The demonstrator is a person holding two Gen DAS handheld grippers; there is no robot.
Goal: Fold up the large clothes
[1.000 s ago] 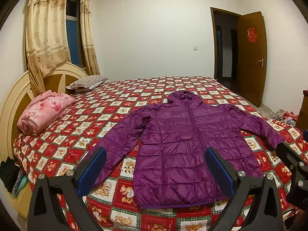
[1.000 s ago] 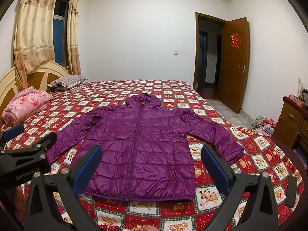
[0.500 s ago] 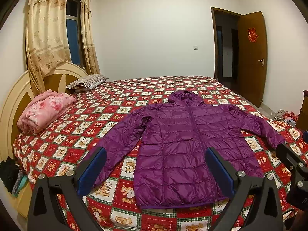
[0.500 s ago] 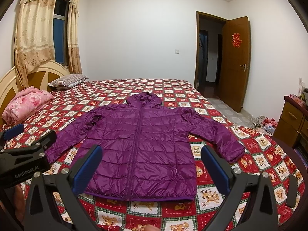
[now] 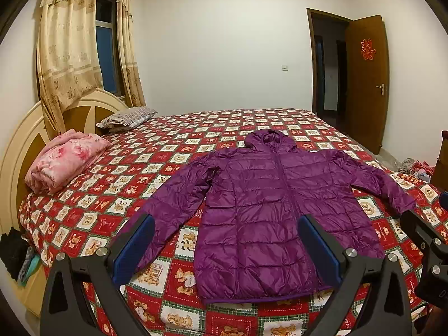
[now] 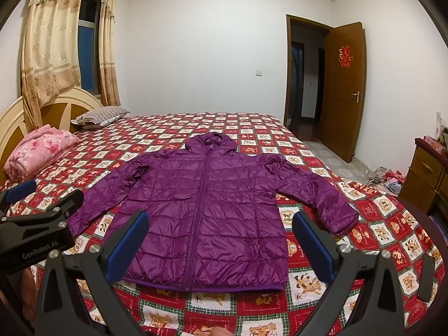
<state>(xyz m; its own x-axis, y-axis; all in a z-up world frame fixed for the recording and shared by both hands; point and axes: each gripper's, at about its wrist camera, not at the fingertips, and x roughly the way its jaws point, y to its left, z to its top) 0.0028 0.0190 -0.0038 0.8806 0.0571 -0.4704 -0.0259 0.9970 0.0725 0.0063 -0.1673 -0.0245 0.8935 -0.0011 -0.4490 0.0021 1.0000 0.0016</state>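
Nearest to the cameras are two grippers. The left gripper (image 5: 224,247) has its two blue-padded fingers (image 5: 133,249) spread wide apart and holds nothing. The right gripper (image 6: 219,245) is the same: two fingers (image 6: 127,245) wide apart, nothing between them. Both hang above the near edge of the bed (image 6: 392,224), not touching the cloth. In the right wrist view the left gripper appears at the left border, beside the right one.

Behind them lies one purple jacket (image 6: 207,210), flat on the red checked bedspread with its front up and its zipper closed. Its hem is toward the grippers and its hood (image 6: 211,142) points to the far wall. Two sleeves are spread out, one to each side. In both views the finger pads cover small parts of the hem and of the left sleeve.

Farther, near the headboard (image 5: 16,151), there is one folded pink blanket (image 5: 64,159) and one striped pillow (image 5: 126,117). Two curtains (image 5: 70,56) hang at the window. At the right there is one wooden cabinet (image 6: 425,173) with some clothes on the floor (image 6: 386,179) near it. At the far side one brown door (image 6: 343,89) stands open.
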